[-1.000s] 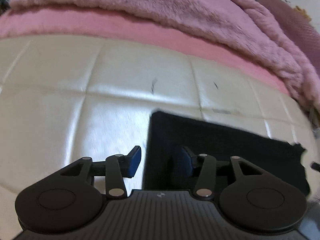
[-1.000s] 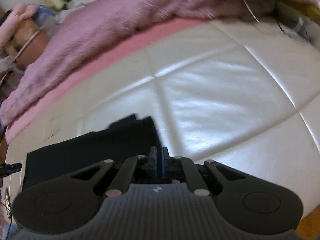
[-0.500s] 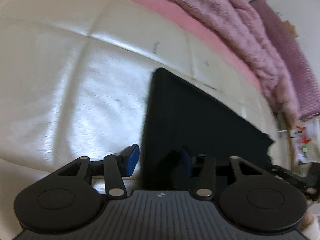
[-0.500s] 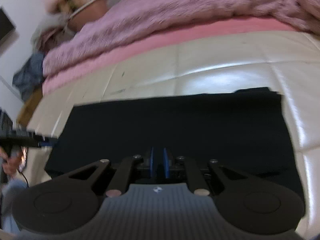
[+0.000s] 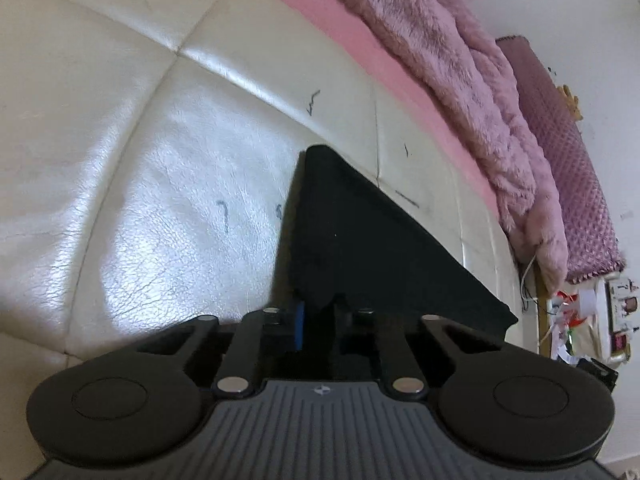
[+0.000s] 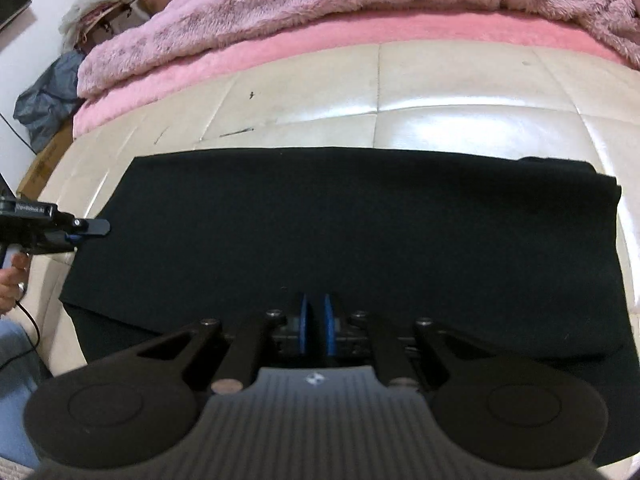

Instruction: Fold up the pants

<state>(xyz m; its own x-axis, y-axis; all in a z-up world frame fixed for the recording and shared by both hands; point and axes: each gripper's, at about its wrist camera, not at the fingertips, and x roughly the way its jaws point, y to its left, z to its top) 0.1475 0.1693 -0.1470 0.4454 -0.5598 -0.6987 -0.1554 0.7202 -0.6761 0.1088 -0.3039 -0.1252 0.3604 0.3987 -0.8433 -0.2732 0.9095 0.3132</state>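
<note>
Black pants point(image 5: 360, 240) lie flat, folded into a long rectangle point(image 6: 340, 220), on a cream leather surface point(image 5: 160, 180). My left gripper point(image 5: 318, 316) is at the pants' left end, its jaws closing, with the near corner of the cloth pinched between the blue pad and the other finger. The right wrist view shows this left gripper point(image 6: 100, 227) at the cloth's left edge, held by a hand point(image 6: 10, 280). My right gripper point(image 6: 315, 312) hangs over the middle of the near edge, its pads almost together with a thin dark slit between them. Whether cloth is in the slit I cannot tell.
A fluffy pink blanket point(image 6: 320, 0) and a pink sheet point(image 6: 360, 36) border the far side of the leather surface point(image 6: 460, 120). A purple cushion point(image 5: 560, 160) and small clutter point(image 5: 580, 320) sit beyond the right end. A grey bag point(image 6: 48, 100) lies off the left end.
The left jaws went from wide open astride the pants' edge to closed on its corner, and the gripper sank closer. The right gripper swung from the pants' right end to the middle of the near edge.
</note>
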